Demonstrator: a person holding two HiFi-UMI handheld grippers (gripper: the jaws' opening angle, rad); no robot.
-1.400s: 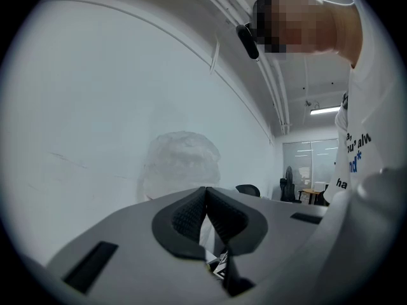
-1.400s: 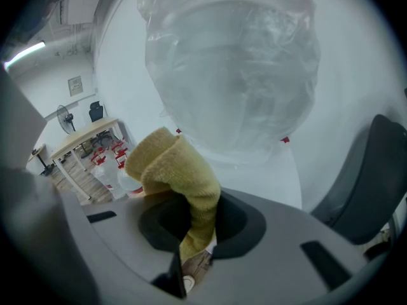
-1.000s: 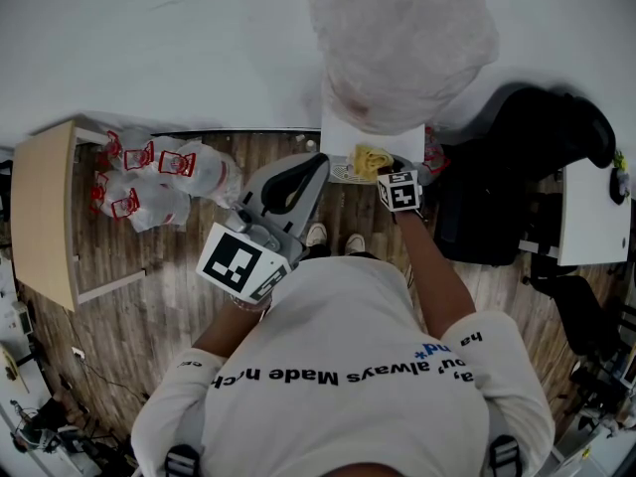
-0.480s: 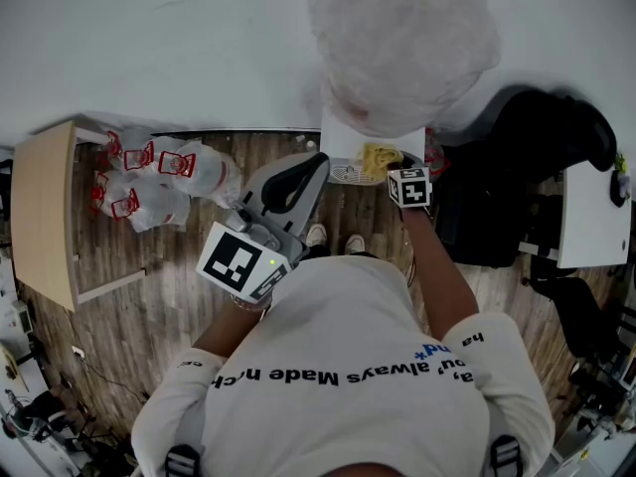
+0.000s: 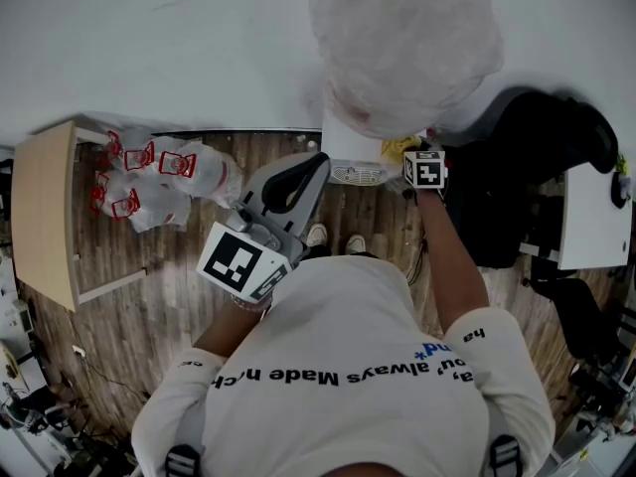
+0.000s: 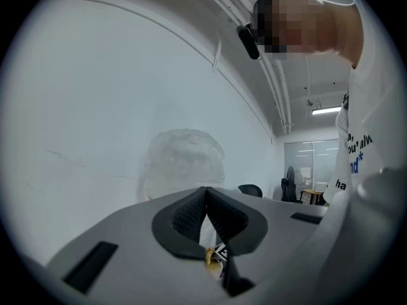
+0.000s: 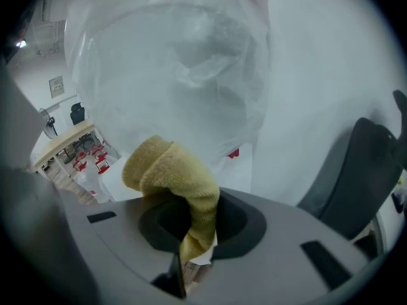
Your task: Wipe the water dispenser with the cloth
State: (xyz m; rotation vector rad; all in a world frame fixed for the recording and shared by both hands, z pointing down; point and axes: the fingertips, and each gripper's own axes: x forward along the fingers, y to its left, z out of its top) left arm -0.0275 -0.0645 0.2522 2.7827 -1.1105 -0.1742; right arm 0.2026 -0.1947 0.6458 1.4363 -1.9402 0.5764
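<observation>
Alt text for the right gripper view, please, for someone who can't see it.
The right claw is shut on a folded yellow cloth, held up in front of the white water dispenser. Its big bottle, wrapped in clear plastic, fills the upper frame; a dark chair back shows at the right.
</observation>
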